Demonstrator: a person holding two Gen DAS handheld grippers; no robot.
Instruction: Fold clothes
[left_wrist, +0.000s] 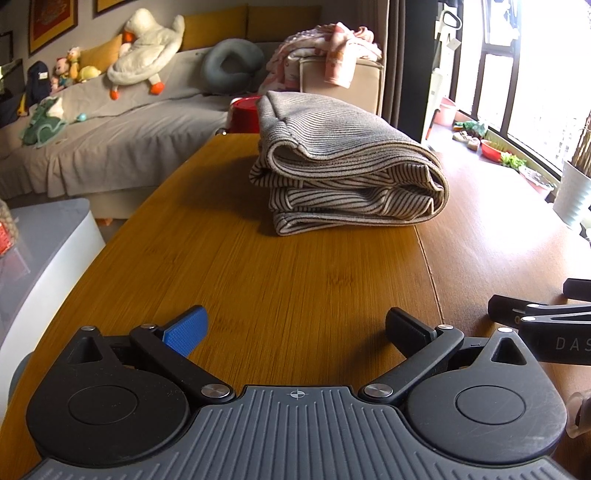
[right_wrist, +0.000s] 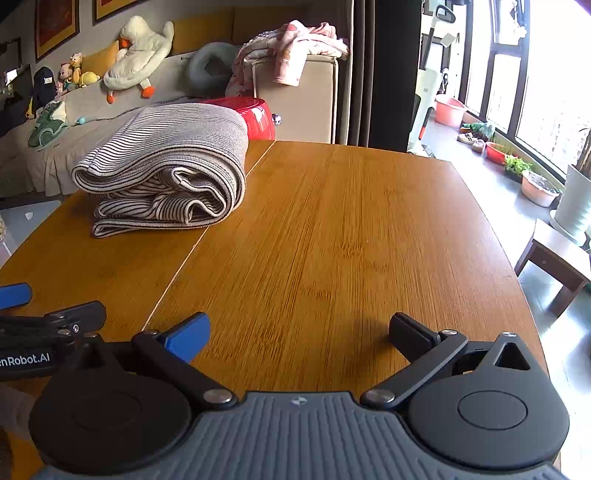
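The table (right_wrist: 332, 229) runs wide and bare ahead; the garment (left_wrist: 343, 166) lies on it folded into a thick stack, well beyond both tools, beside the table seam; the left gripper (left_wrist: 295, 328) and right gripper (right_wrist: 299, 332) hover low over the wood, jaws apart, holding nothing. The fold looks finished; to close the step well, the person should press the loose top flap flat, both tools coming in level from the near edge.

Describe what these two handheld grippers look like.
Both match: the left gripper and right gripper have matte black linkage arms with silver rivets on round black hubs, a ribbed grey body, one blue textured pad and one black pad. White lettering marks their sides.
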